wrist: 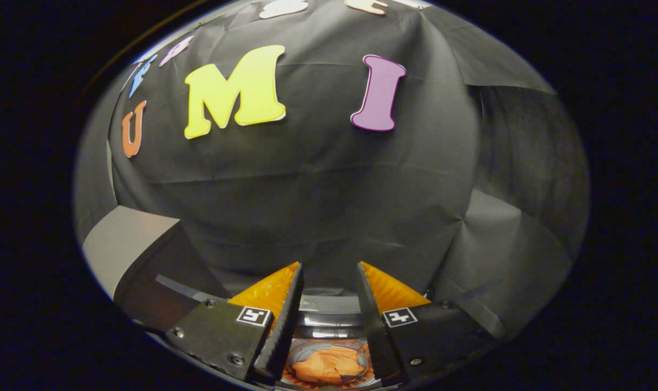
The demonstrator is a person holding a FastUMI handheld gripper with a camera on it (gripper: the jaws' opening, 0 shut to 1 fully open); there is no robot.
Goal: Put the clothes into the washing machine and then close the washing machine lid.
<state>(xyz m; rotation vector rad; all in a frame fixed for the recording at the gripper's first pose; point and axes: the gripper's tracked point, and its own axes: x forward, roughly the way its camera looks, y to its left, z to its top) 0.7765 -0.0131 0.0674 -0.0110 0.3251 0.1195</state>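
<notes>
Mount: my camera rides above my gripper, looking forward along it.
Facing: booth wall at 12 o'clock, near.
Below: washing machine drum at 6 o'clock, close.

A black cloth wall hung creased across the scene beyond the fingers, from nine o'clock round to three. At eight o'clock a grey slanted panel stood against it, with a dark panel just below it.

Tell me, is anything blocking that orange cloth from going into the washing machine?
No. The orange cloth already lies inside the washing machine's drum, seen down between the fingers of the open claw. Nothing visible sits over the opening.
</notes>
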